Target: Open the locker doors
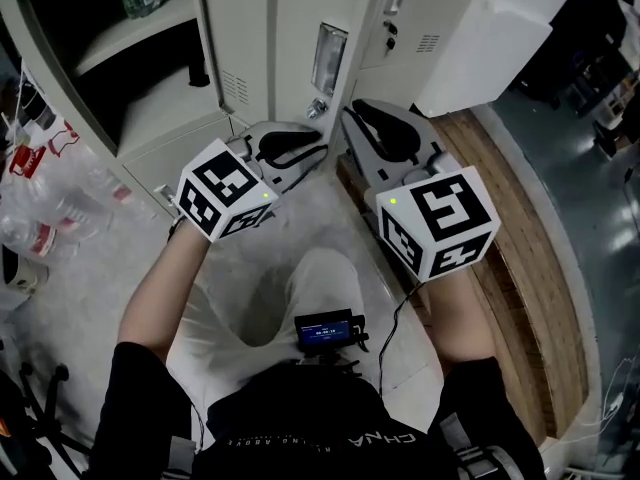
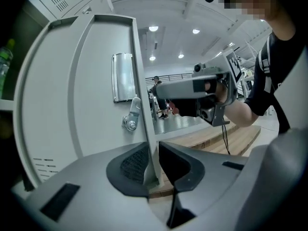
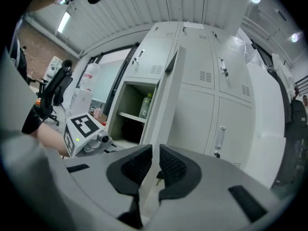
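jaws of left gripper (image 2: 153,154) clamp locker door (image 2: 96,119) edge; right gripper (image 3: 155,159) seemingly pinches it too.

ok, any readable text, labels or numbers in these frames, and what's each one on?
"CHNA" (roughly): white print on the black shirt; smaller line beside it too blurred.
Screen on the small device: figures too small to read.
Red labels on the clear bottles: unreadable.
The marker cubes: square patterns only, no letters.
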Action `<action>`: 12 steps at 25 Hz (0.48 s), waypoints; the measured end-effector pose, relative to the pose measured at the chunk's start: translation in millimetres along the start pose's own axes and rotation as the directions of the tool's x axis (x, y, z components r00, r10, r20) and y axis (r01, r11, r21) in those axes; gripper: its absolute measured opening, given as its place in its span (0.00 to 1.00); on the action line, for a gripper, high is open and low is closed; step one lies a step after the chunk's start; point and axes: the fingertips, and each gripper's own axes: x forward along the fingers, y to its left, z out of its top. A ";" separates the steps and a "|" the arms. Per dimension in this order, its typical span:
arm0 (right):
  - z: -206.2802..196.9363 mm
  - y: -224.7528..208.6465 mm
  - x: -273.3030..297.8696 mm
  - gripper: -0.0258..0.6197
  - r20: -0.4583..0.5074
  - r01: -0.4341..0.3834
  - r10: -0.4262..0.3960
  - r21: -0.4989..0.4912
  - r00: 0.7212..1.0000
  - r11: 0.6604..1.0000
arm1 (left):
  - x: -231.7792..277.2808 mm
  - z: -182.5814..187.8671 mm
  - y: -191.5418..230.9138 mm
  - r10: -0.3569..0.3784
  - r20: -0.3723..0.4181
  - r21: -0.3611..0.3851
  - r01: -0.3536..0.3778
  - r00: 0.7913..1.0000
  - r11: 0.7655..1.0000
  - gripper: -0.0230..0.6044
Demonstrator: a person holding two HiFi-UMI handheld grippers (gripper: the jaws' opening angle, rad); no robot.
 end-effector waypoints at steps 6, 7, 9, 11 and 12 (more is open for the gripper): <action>51.9 70.9 9.0 0.11 0.077 -0.174 0.180 -0.086 0.981 0.981 | -17.3 1.8 0.9 -0.049 0.013 -0.027 0.049 0.999 0.998 0.13; 55.6 75.1 16.6 0.10 0.071 -0.179 0.186 -0.085 0.980 0.980 | -22.5 0.4 3.2 -0.048 0.006 -0.042 0.049 0.999 0.998 0.12; 57.7 79.2 32.5 0.09 0.024 -0.203 0.204 -0.037 0.979 0.978 | -38.0 -1.2 14.1 -0.035 -0.017 -0.093 0.033 0.999 0.995 0.11; 67.4 83.2 45.2 0.09 -0.021 -0.234 0.235 0.043 0.972 0.971 | -61.8 5.0 29.0 -0.018 -0.033 -0.163 0.013 0.999 0.987 0.09; 76.3 84.3 49.6 0.09 -0.035 -0.240 0.243 0.079 0.969 0.968 | -76.0 13.6 34.7 -0.013 -0.028 -0.198 0.007 1.000 0.980 0.08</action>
